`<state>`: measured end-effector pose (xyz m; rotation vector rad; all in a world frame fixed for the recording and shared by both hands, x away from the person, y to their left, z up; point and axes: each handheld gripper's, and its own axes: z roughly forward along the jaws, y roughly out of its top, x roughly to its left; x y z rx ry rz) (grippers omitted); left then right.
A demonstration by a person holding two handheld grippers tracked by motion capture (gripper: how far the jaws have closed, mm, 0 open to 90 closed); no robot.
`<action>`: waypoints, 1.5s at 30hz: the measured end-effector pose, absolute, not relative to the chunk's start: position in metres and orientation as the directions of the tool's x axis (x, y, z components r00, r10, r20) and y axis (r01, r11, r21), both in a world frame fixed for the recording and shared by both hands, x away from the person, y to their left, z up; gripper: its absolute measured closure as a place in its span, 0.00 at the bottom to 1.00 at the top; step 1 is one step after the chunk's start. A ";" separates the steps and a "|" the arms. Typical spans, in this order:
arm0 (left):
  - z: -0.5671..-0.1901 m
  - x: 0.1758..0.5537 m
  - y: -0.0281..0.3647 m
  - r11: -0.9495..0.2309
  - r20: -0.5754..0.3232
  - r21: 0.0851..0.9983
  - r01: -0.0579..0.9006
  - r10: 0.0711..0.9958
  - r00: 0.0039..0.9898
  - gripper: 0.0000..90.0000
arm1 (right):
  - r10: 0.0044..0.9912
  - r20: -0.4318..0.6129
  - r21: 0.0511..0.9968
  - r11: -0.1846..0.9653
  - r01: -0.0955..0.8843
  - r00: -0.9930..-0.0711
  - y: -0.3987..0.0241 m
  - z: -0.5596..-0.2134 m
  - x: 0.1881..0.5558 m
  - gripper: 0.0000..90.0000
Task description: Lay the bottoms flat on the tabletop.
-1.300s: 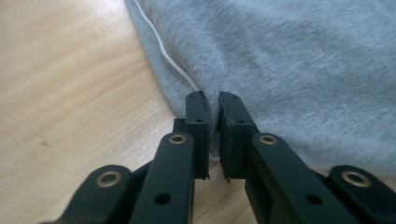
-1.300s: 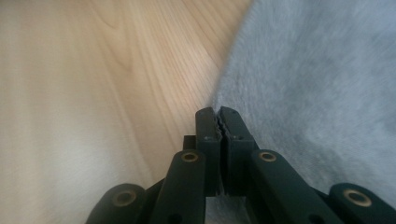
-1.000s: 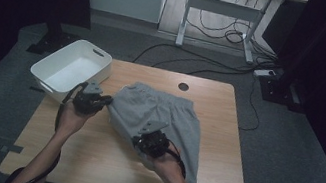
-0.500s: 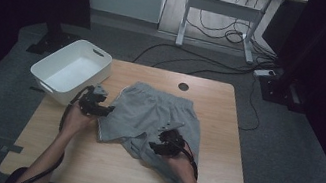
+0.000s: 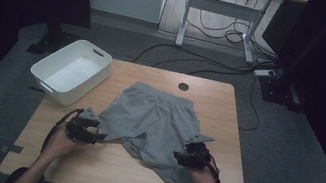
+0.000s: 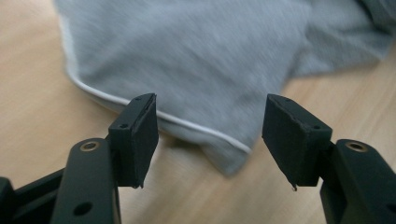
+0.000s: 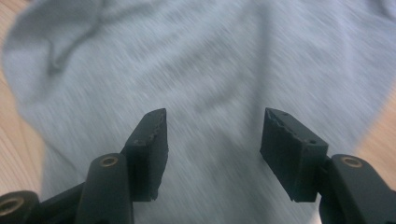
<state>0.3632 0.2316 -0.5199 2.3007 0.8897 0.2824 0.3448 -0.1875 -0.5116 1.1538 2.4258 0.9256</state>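
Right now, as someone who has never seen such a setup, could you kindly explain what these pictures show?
A person sits at a wooden table holding a hand-held two-jaw gripper in each hand. The high view looks down from above; the other two pictures come from cameras riding on each gripper, looking along its black jaws. Grey shorts lie spread on the table, with a white bin at its far left corner. The left gripper and right gripper have just been opening; both stand open at the shorts' near edge, holding nothing.
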 end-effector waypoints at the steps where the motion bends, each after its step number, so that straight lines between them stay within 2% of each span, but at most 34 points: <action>1: -0.522 0.362 0.230 -0.580 -0.011 0.627 0.521 0.661 0.750 0.41 | 0.782 0.005 0.664 0.463 0.587 -0.623 -0.192 -0.512 0.342 0.46; 4: -0.528 0.360 0.226 -0.633 0.050 0.580 0.513 0.656 0.753 0.51 | 0.800 0.009 0.664 0.444 0.602 -0.601 -0.203 -0.513 0.336 0.45; 7: -0.528 0.361 0.227 -0.624 0.036 0.581 0.522 0.661 0.750 0.74 | 0.812 0.021 0.657 0.429 0.620 -0.583 -0.211 -0.518 0.330 0.45; 8: -0.527 0.361 0.228 -0.634 0.057 0.571 0.521 0.664 0.745 0.84 | 0.814 0.020 0.652 0.429 0.625 -0.580 -0.212 -0.520 0.329 0.45; 9: -0.525 0.360 0.230 -0.648 0.081 0.557 0.520 0.665 0.742 0.89 | 0.816 0.014 0.644 0.435 0.629 -0.578 -0.213 -0.523 0.329 0.45; 13: -0.512 0.353 0.249 -0.595 0.046 0.593 0.542 0.697 0.715 0.92 | 0.835 -0.027 0.610 0.450 0.653 -0.550 -0.217 -0.532 0.329 0.55; 16: -0.501 0.343 0.271 -0.555 0.033 0.614 0.561 0.729 0.684 0.92 | 0.844 0.002 0.610 0.424 0.669 -0.537 -0.221 -0.533 0.329 0.70; 17: -0.500 0.341 0.277 -0.542 0.029 0.620 0.567 0.738 0.674 0.92 | 0.843 0.008 0.610 0.422 0.671 -0.538 -0.223 -0.532 0.329 0.79; 19: -0.498 0.335 0.293 -0.514 -0.001 0.623 0.590 0.754 0.657 0.92 | 0.845 0.014 0.610 0.417 0.674 -0.535 -0.225 -0.532 0.329 0.90; 21: -0.499 0.331 0.299 -0.508 -0.022 0.617 0.602 0.753 0.658 0.92 | 0.846 0.019 0.607 0.414 0.678 -0.533 -0.227 -0.532 0.329 0.94; 26: -0.510 0.325 0.300 -0.561 -0.061 0.542 0.625 0.716 0.695 0.90 | 0.862 -0.006 0.599 0.409 0.688 -0.507 -0.235 -0.531 0.331 0.95; 28: -0.511 0.325 0.296 -0.583 -0.032 0.538 0.609 0.708 0.705 0.80 | 0.866 0.002 0.601 0.399 0.693 -0.500 -0.239 -0.531 0.332 0.94; 29: -0.510 0.326 0.295 -0.572 -0.021 0.557 0.602 0.715 0.699 0.71 | 0.865 0.012 0.603 0.395 0.694 -0.502 -0.240 -0.531 0.332 0.90; 31: -0.504 0.330 0.291 -0.554 -0.010 0.596 0.581 0.718 0.696 0.59 | 0.867 0.021 0.621 0.379 0.686 -0.498 -0.242 -0.529 0.329 0.76; 32: -0.500 0.331 0.289 -0.546 -0.005 0.616 0.568 0.719 0.695 0.55 | 0.867 0.026 0.626 0.373 0.684 -0.497 -0.242 -0.526 0.328 0.69; 34: -0.495 0.334 0.281 -0.539 0.010 0.648 0.538 0.712 0.702 0.51 | 0.861 0.042 0.643 0.365 0.674 -0.506 -0.241 -0.521 0.324 0.65; 36: -0.491 0.338 0.268 -0.528 -0.001 0.679 0.509 0.693 0.721 0.49 | 0.846 0.067 0.656 0.362 0.663 -0.528 -0.239 -0.516 0.319 0.65; 41: -0.494 0.339 0.231 -0.571 -0.009 0.698 0.432 0.596 0.803 0.48 | 0.782 0.115 0.651 0.406 0.641 -0.612 -0.227 -0.513 0.302 0.76; 45: -0.507 0.339 0.203 -0.622 -0.024 0.672 0.402 0.524 0.851 0.46 | 0.718 0.153 0.645 0.448 0.619 -0.679 -0.210 -0.518 0.292 0.74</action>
